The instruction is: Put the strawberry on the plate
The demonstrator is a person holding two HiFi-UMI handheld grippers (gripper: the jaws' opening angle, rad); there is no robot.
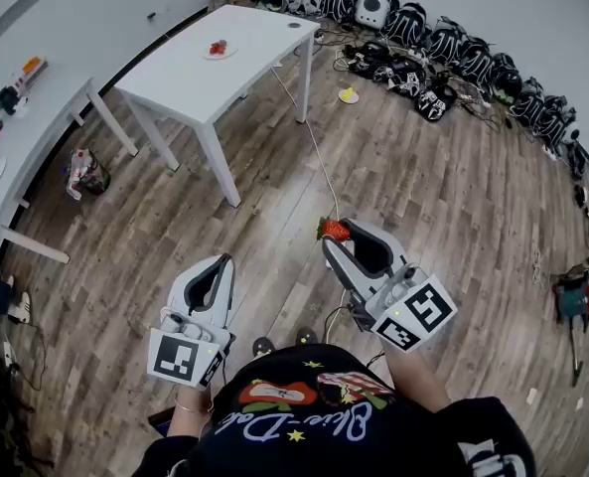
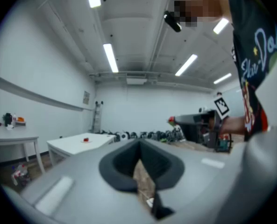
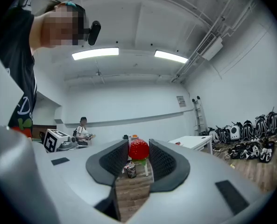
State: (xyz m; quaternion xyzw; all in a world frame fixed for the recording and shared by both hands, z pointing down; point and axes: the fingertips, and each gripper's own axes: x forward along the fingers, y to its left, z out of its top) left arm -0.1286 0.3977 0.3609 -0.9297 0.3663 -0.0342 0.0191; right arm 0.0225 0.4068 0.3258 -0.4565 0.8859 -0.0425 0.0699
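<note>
Jaws first: the right gripper [image 1: 334, 235] [image 3: 139, 146] has its jaws clamped on the strawberry [image 1: 333, 230] [image 3: 138, 150], one black pad pressing each side of it right at the tips. In the right gripper view the berry sits dead centre between the pads, red with a bit of green at its underside. The left gripper [image 1: 224, 261] [image 2: 139, 143] has its jaws together at the tips with nothing between them, only a sliver of wood floor [image 1: 274, 197] showing through lower down.

So the strawberry is up in the air in front of the person, well apart from the plate [image 1: 226, 55]. In the head view the plate sits on the white desk [image 1: 205, 82] at roughly 11 o'clock from the grippers, near the desk's far end, and there's a small red item [image 1: 217, 47] on it; can't tell what it is from here. The left gripper view catches the same desk [image 2: 73, 146] at about 9 o'clock.

Other stuff: a second desk [image 1: 16, 137] at the 9 o'clock edge, a row of backpacks [image 1: 443, 43] along the wall from 12 to 2 o'clock, and a thin cable [image 1: 314, 147] running across the floor from the desk toward the person. In the right gripper view another person [image 3: 83, 129] stands by the far wall at about 10 o'clock.
</note>
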